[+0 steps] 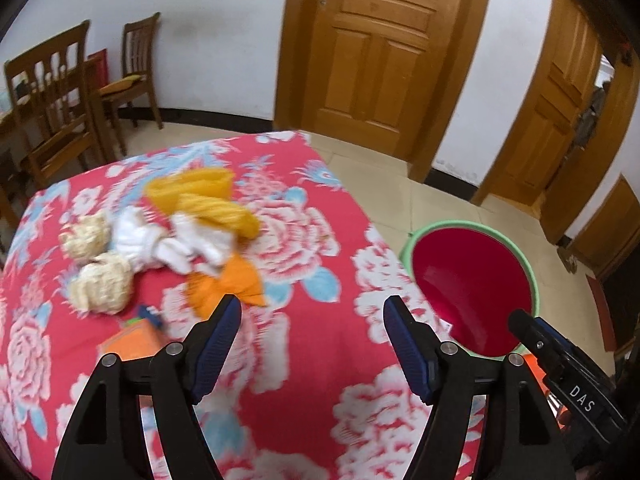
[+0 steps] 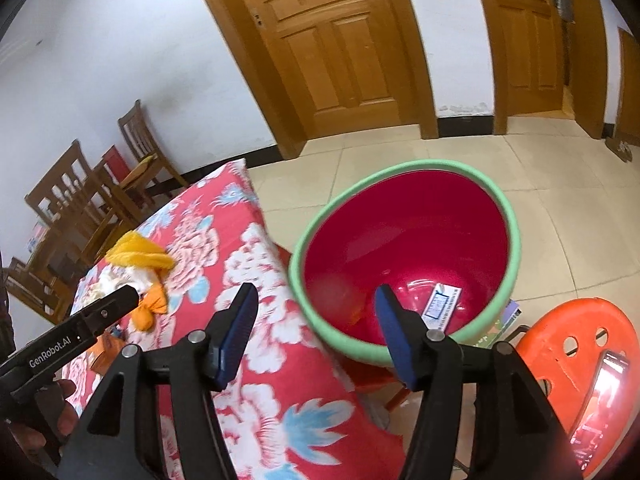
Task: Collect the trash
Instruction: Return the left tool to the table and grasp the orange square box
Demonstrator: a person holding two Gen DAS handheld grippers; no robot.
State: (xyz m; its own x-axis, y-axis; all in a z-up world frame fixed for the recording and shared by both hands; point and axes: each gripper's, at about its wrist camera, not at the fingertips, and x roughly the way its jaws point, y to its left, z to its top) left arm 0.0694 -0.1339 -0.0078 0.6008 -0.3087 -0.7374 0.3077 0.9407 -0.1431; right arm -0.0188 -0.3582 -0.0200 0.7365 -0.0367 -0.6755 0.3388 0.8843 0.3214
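Observation:
Trash lies on a table under a red floral cloth (image 1: 304, 360): yellow crumpled material (image 1: 208, 200), white tissue (image 1: 176, 240), cream crumpled balls (image 1: 100, 276), an orange scrap (image 1: 228, 288) and an orange box (image 1: 132, 340). My left gripper (image 1: 312, 308) is open and empty above the cloth, just right of the pile. My right gripper (image 2: 316, 296) is open and empty over the near rim of a red basin with a green rim (image 2: 298, 256). A white-blue packet (image 2: 440, 304) and a blurred pale shape (image 2: 332, 296) are inside the basin.
The basin (image 1: 412, 240) stands right of the table, raised off a tiled floor. An orange stool (image 2: 560, 328) with a phone (image 2: 604, 384) on it is at the right. Wooden chairs (image 1: 52, 100) stand behind the table, and wooden doors (image 1: 380, 48) line the wall.

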